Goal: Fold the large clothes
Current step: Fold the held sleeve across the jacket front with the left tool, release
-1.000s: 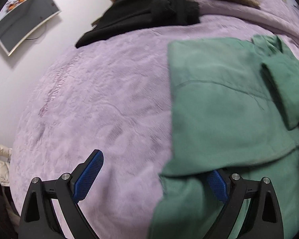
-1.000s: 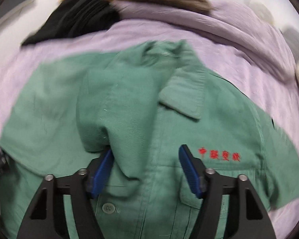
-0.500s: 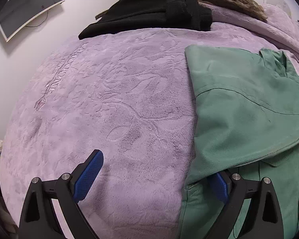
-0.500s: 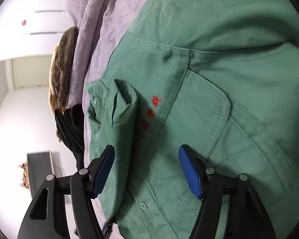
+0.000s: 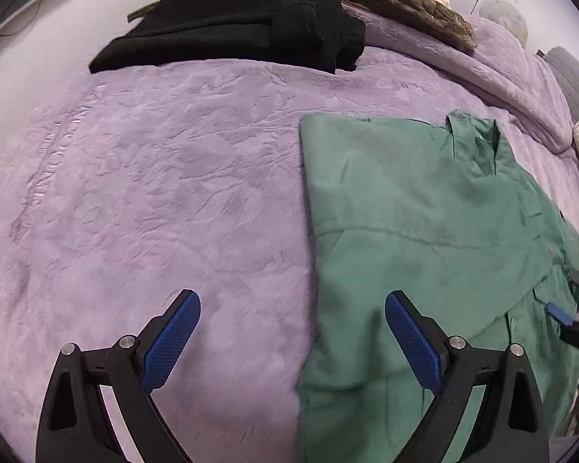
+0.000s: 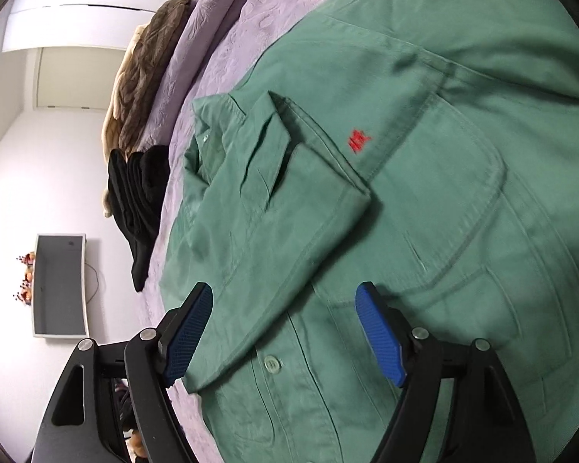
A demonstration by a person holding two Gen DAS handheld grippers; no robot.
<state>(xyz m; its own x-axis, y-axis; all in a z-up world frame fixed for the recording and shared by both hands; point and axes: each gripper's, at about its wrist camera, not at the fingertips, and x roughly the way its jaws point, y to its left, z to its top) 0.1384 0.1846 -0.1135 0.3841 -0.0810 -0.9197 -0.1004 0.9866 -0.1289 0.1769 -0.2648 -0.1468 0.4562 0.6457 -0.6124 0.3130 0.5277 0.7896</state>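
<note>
A green work jacket [image 5: 417,212] with red embroidery [image 6: 359,139] lies face up on a lilac bed cover [image 5: 154,193]. Its left side and sleeve are folded over the front [image 6: 281,223]. My left gripper [image 5: 291,335] is open and empty, hovering over the jacket's left folded edge. My right gripper [image 6: 283,332] is open and empty, low over the buttoned front beside the folded sleeve; its view is rolled sideways. The right gripper's blue pads [image 5: 557,312] show at the right edge of the left wrist view.
A folded black garment [image 5: 243,23] and a brown garment [image 5: 405,0] lie at the far end of the bed. A monitor [image 6: 60,285] hangs on the white wall. A grey cushion [image 5: 575,77] sits at the far right.
Both grippers have pulled back from the jacket. The left one, whose right finger was under the folded edge, is now clear above it. The right view rolled sideways and shows the folded sleeve lying flat.
</note>
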